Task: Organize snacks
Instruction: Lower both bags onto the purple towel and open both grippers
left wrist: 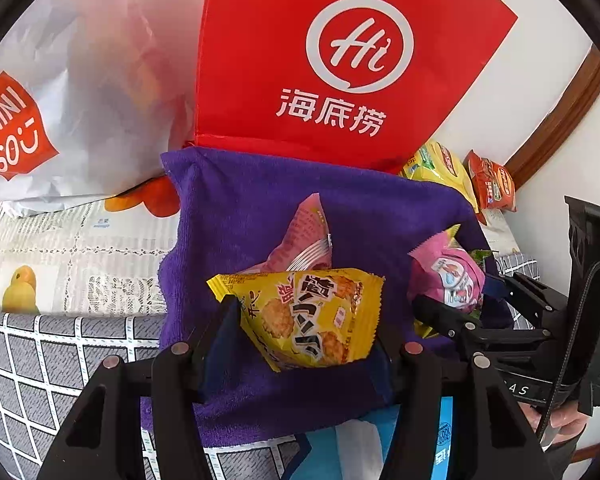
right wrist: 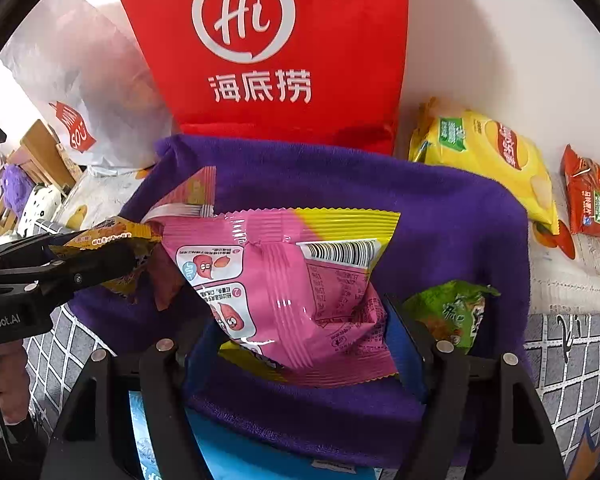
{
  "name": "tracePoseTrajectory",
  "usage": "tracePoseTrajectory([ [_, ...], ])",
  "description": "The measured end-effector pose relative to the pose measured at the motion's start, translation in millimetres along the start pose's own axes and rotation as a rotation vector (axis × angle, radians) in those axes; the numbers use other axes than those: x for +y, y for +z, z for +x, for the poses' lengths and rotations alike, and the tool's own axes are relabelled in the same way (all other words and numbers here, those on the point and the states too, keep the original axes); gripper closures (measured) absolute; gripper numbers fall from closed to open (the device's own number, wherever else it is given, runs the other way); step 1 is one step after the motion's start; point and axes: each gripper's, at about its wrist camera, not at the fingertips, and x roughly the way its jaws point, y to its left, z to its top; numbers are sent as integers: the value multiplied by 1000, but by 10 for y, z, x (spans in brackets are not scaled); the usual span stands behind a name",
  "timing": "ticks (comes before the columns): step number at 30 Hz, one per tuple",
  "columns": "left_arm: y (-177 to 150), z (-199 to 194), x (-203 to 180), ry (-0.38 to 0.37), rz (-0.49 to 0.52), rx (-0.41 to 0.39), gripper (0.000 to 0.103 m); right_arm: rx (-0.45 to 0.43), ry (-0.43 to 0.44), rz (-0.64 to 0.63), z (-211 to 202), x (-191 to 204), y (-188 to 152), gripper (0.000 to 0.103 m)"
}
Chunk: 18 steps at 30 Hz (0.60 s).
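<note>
Left wrist: left gripper [left wrist: 306, 320] clamps yellow packet [left wrist: 312, 316] over purple cloth [left wrist: 236, 216]; red bag [left wrist: 340, 60] behind | Right wrist: right gripper [right wrist: 300, 320] clamps pink packet [right wrist: 284, 288] over the cloth; green packet [right wrist: 452, 312] just beside; chip bags [right wrist: 488, 156] near wall.

Black fingers [left wrist: 216, 340], blue pads, round screws

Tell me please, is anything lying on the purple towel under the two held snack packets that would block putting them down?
Partly. A second pink packet lies on the purple towel just behind the yellow cracker packet, and a green packet lies beside the pink packet. Elsewhere the towel looks free.
</note>
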Motion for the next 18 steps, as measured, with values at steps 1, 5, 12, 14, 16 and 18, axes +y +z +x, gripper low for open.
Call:
tracePoseTrajectory([
  [1,3,2,-5,-1,1,2,47,1,-1,1,5,-3,-3,28],
  [5,9,2,-29,-1,19,7,47,5,-21,12,7,-27,13,21],
  [12,-7,-165,-84,31,44,-23,26,-48,-2,43,-224,-62,56,20],
  [14,-18,-251,-98,38,50,-38,25,-82,-2,53,-368,-76,59,20],
  [16,-38,-361,-117,37,56,-54,25,-124,3,68,-516,-78,57,20],
  [18,-64,-455,-135,39,58,-65,25,-155,7,92,-662,-118,16,20],
])
